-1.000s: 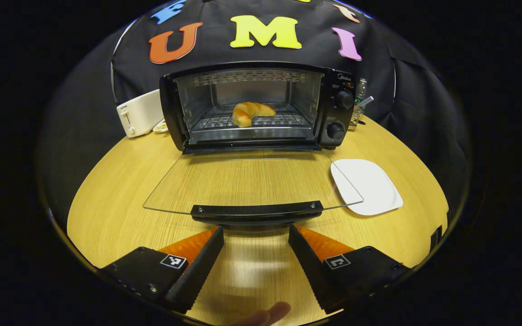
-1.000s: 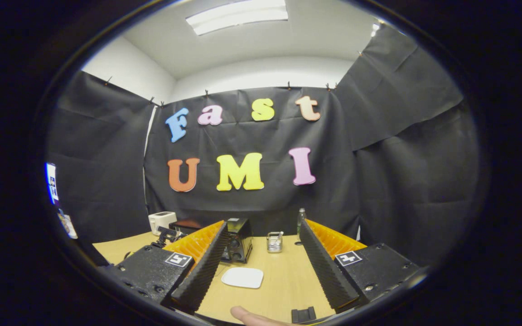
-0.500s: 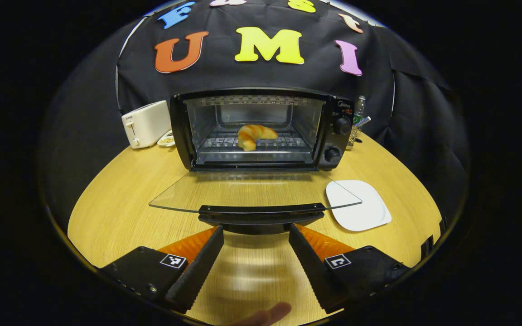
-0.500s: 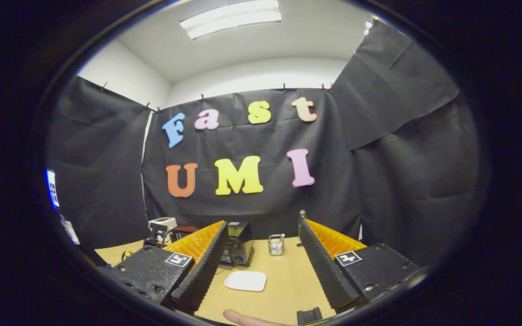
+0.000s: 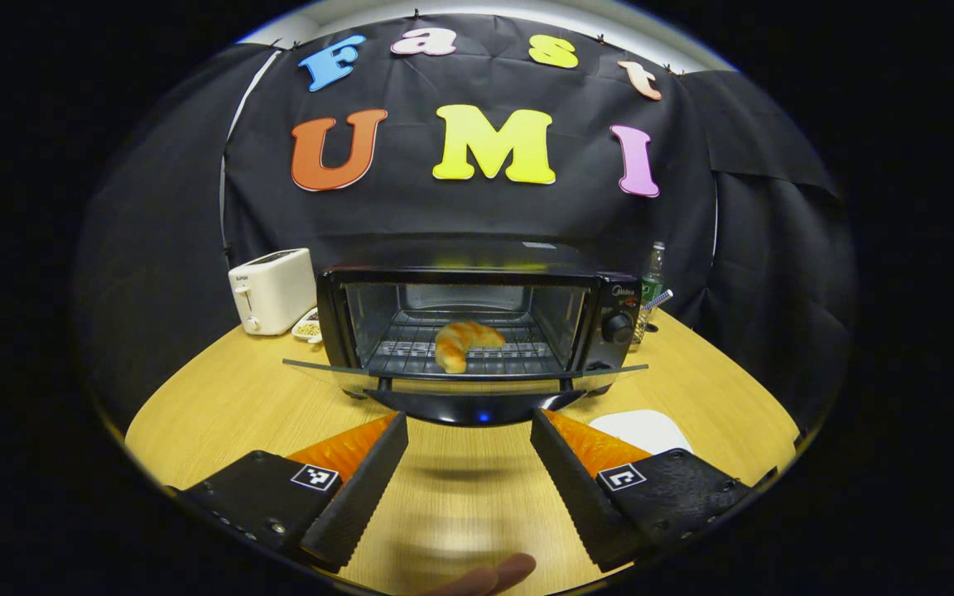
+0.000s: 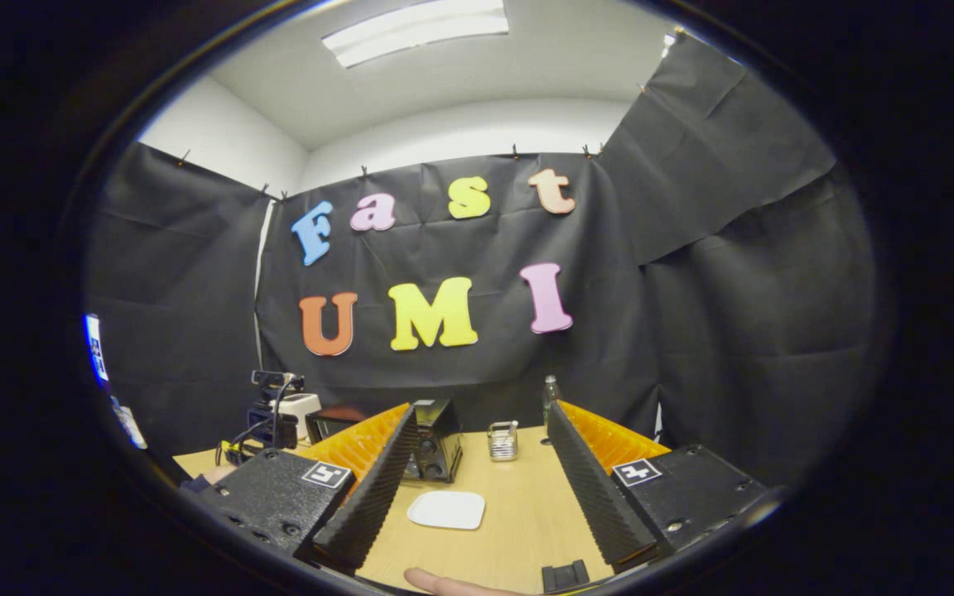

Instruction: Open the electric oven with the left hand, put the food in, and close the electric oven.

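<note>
Oven (image 5: 477,323) sits on the counter (image 5: 220,406), its door (image 5: 469,377) dropped open and level, handle just ahead of the left tongs (image 5: 469,434), which gape wide, gripping nothing. A croissant (image 5: 462,342) lies on the rack inside. The right tongs (image 6: 481,447) are spread too, above a white plate (image 6: 447,509).

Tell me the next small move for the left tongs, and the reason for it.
Probably lift the left tongs up and forward under the door handle to swing the glass door shut. The croissant already lies on the rack inside the oven, the door hangs open about level, and the tongs are open just below the handle, gripping nothing.
</note>
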The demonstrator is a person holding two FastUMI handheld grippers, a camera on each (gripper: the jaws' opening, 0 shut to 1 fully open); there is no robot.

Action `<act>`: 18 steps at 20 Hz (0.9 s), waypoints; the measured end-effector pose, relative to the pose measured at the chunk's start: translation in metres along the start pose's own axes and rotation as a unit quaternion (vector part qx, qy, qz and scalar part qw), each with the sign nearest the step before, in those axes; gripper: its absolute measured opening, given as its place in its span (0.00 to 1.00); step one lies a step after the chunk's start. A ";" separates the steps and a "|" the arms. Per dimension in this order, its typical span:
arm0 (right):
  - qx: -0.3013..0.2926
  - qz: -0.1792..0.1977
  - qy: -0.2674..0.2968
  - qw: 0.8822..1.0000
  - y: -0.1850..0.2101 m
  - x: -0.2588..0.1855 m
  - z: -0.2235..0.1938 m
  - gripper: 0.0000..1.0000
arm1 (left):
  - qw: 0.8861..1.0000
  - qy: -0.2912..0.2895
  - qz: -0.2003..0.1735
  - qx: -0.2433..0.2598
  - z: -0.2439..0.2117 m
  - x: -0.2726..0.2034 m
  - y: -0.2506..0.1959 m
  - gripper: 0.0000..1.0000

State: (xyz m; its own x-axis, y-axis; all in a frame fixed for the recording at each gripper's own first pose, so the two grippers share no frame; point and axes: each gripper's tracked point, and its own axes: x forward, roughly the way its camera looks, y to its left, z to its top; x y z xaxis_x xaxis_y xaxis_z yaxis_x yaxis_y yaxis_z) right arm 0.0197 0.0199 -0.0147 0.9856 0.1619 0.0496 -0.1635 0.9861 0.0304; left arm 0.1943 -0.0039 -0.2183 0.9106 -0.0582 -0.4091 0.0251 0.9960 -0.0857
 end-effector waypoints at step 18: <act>0.007 -0.014 0.031 0.999 -0.019 0.007 -0.020 0.96 | 0.988 -0.149 -0.017 -0.036 0.103 -0.068 -0.005 0.94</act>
State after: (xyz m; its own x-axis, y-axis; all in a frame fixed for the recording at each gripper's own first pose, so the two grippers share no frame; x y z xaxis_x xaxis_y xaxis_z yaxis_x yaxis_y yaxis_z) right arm 0.0308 0.0030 -0.0352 0.9904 0.1373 -0.0138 -0.1366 0.9897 0.0440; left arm 0.1745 0.0018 -0.0969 0.9909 -0.0583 -0.1210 0.0381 0.9859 -0.1632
